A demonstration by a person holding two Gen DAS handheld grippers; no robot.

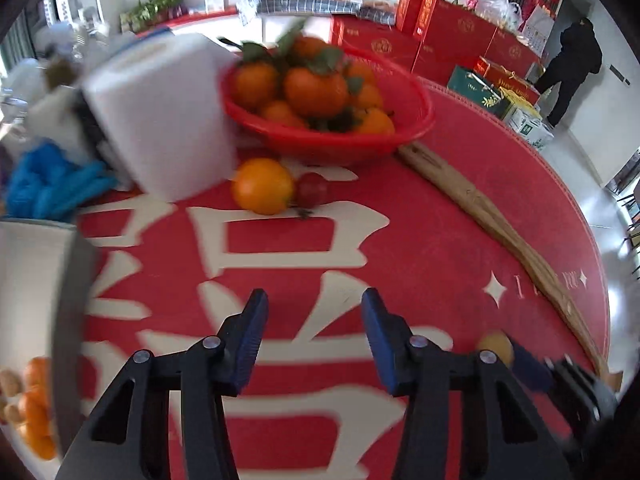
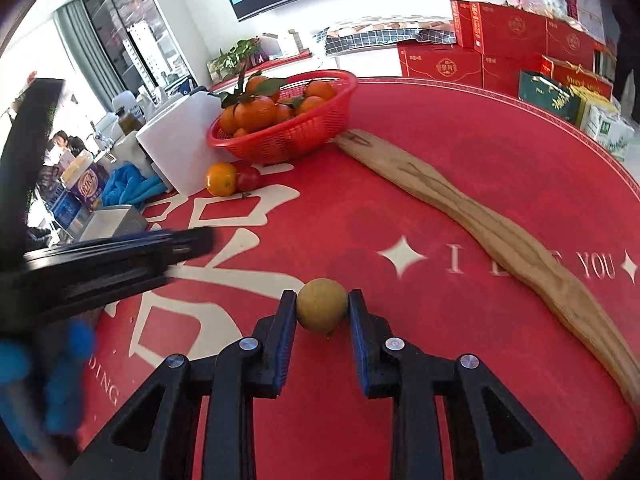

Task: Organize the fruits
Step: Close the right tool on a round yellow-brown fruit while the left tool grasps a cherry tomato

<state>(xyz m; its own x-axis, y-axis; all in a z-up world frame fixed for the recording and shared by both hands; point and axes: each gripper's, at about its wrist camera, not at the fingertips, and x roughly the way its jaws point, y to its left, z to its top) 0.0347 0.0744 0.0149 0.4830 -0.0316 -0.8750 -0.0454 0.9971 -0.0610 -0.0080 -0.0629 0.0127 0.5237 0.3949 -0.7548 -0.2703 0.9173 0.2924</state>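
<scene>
1. Right gripper [image 2: 322, 307]: jaws closed on small yellow-green round fruit [image 2: 321, 304], one pad each side at its widest part, held over red table [image 2: 460, 184].
2. Left gripper [image 1: 314, 332]: jaws part open, nothing between, pointed down at white lettering on table cover. Same gripper seen blurred at left of right wrist view.
3. Loose on table, further back: one orange [image 1: 263, 186] touching small red fruit [image 1: 312, 189], both just in front of white box [image 1: 160, 116].
4. Red basket [image 1: 404, 92] beyond them, heaped w/ leafy tangerines [image 1: 316, 86]. More orange fruit in container at left edge of left view, blurred.
5. Long wooden strip [image 2: 472, 216] lying diagonally to right of held fruit, well apart from it.
6. Handling, as judgement: held fruit looks light, firm, smooth-skinned, so prob. prone to rolling or slipping out if grip loosens; squeeze across the middle, not near stem end. Orange bigger, likely needs wider jaws. Red fruit small, poss. soft, so gentle pinch.
7. Destination for held fruit can't be told.
</scene>
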